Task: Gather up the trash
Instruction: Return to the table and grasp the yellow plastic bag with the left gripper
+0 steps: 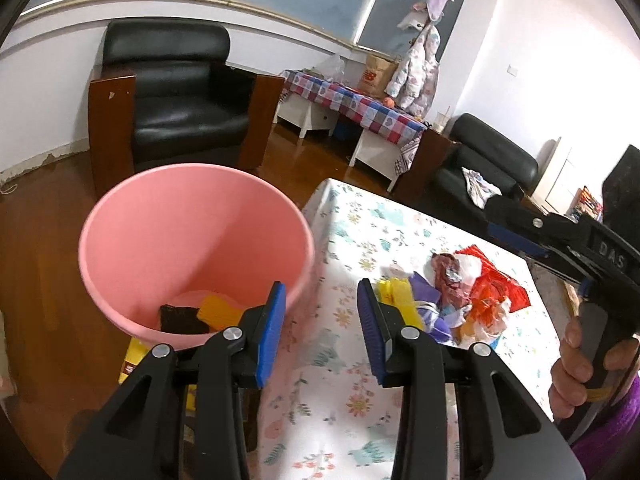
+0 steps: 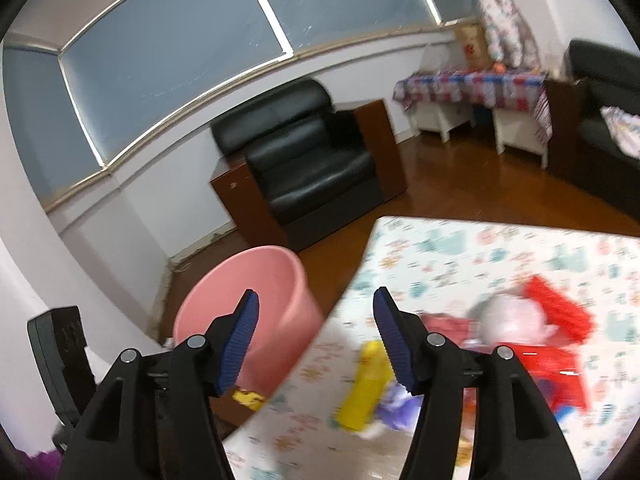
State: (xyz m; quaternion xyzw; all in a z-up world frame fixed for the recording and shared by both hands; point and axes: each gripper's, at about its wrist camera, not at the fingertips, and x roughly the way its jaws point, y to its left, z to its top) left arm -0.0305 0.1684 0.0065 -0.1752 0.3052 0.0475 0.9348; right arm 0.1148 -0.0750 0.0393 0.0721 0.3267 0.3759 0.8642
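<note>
Left wrist view: a table with a flowered cloth point(image 1: 360, 240) is seen, and a pink bucket point(image 1: 192, 248) stands just beside its left edge, lower down on the floor side. Two bits of trash, one dark and one yellow, already lie at the bottom of the bucket. A pile of trash point(image 1: 460, 292) is left on the cloth, near the right side: red wrappers, white crumpled paper, purple scraps and a yellow wrapper point(image 1: 396, 292).

The left gripper point(image 1: 322, 320) is held between bucket and pile. Its blue pads are set about half apart, and nothing is held in them. The right gripper point(image 2: 316, 344) is also partly spread, and nothing is held there either. In the left wrist view it is seen in a hand point(image 1: 580, 368) at the far right.

The next piece should probably be picked from the near edge of the pile. The yellow wrapper looks easiest. In the right wrist view it is blurred, but its long side seems to run from the near edge of the table toward the far edge. It should be pinched across its short side, then lifted clear before being carried over the bucket rim.
</note>
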